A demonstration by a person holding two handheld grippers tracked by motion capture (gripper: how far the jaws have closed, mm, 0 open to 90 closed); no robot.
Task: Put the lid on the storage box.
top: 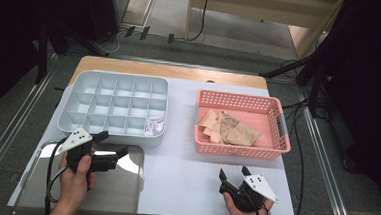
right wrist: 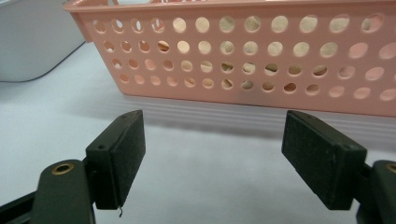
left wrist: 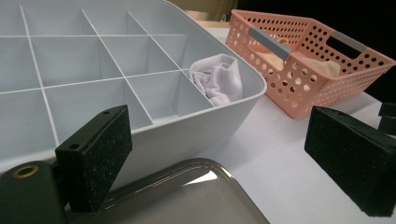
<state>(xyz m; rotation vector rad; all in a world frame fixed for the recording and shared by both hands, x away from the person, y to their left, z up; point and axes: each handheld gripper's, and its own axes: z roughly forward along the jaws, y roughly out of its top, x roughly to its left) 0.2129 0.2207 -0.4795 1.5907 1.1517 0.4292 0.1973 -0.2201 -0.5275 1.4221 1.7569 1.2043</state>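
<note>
A white divided organiser tray (top: 79, 88) stands at the left of the white mat. A crumpled white cloth (top: 155, 126) lies in its near right compartment, close ahead in the left gripper view (left wrist: 217, 77). A pink perforated basket (top: 236, 150) at the right holds beige cloths (top: 229, 129). My left gripper (top: 113, 144) is open over a shiny metal tray (top: 98, 187), just in front of the organiser (left wrist: 210, 126), its jaws (left wrist: 224, 154) empty. Near the front edge my right gripper (top: 233, 172) is open and empty, facing the basket's front wall (right wrist: 261, 60).
The white mat (top: 179, 172) covers a wooden table. The metal tray (left wrist: 196, 196) lies at the front left, touching the organiser's near wall. Black stands and cables run on the floor around the table.
</note>
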